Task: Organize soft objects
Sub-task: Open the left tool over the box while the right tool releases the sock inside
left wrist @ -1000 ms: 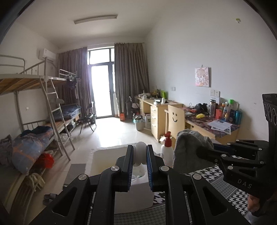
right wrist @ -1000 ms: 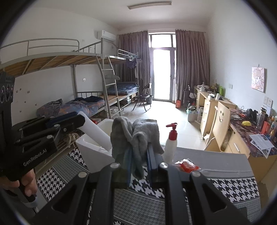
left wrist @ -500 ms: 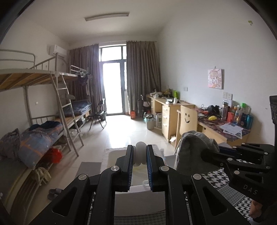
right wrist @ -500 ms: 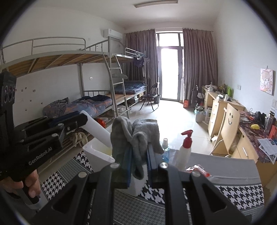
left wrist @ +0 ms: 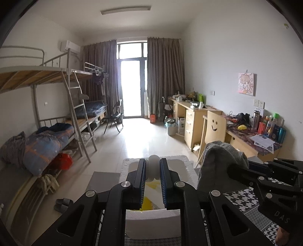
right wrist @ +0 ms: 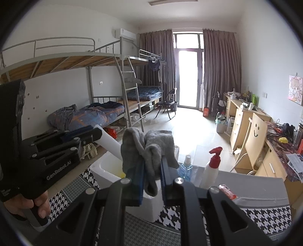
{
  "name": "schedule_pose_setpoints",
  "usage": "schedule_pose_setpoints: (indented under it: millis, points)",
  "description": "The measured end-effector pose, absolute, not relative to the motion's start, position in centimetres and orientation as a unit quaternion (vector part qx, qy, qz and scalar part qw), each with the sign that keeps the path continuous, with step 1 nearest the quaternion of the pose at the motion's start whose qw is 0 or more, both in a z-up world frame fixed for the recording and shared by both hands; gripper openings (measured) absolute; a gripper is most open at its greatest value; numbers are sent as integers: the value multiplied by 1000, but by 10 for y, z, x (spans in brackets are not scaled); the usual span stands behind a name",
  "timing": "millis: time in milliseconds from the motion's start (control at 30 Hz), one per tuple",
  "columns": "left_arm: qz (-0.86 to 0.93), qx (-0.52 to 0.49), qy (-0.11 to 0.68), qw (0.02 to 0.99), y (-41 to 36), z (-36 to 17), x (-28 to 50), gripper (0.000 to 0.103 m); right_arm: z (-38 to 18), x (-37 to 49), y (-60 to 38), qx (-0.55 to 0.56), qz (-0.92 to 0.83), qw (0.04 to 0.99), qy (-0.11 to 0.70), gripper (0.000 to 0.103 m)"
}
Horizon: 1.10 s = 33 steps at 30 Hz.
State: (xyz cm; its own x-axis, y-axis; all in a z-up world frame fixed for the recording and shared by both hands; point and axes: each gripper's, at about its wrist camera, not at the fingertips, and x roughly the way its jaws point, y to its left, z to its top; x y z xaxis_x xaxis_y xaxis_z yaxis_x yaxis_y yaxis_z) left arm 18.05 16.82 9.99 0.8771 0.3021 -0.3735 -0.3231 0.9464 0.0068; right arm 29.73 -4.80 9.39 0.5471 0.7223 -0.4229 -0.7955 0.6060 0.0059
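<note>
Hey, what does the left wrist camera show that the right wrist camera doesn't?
Only the left wrist view shows the slippers on the floor and the ceiling lamp whole.

Only the right wrist view shows the red-capped pump bottle, the blue bottle and the left hand.

Both show the grey cloth in the right gripper, the white foam roll in the left gripper, and the foam box.

A foam box [right wrist: 106, 170] is set on the patterned table [right wrist: 265, 213], with a spray bottle [right wrist: 213, 166] and a smaller bottle [right wrist: 186, 167] placed just to its right. A foam roll [left wrist: 153, 166] is held over the box between the jaws of the left gripper [left wrist: 153, 166], and to its right a cloth [right wrist: 149, 151] is clamped in the right gripper [right wrist: 152, 166]. Bunk beds [right wrist: 75, 62] are ranged along the left wall, desks [right wrist: 244, 111] along the right, and a glass door [right wrist: 189, 75] is seen at the far end.
</note>
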Motion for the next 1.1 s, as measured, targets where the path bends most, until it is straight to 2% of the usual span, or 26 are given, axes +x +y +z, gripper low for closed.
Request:
schedule_pose_setpoints:
  millis: [767,833,867,933,967,1033,1100]
  points:
    - [165,-67,245,953,200,73,229,18,84,323,-26,-99,427,870,228,18]
    - [164,-69,251,951,202,71,232,26,83,324,-25,-99,425,870,229,18]
    - [165,-69,254,951,203,69,234,33,83,324,-24,-99,424,870,231,18]
    - [165,-72,258,949,204,67,235,34,83,326,-21,-100,424,870,232,18]
    - [167,-70,259,949,204,66,236,40,83,326,-20,-101,424,869,233,18]
    - [173,-67,260,948,205,65,235,54,83,326,-20,-100,423,870,233,18]
    - [178,-68,256,948,207,66,232,79,83,327,-19,-100,421,871,232,18]
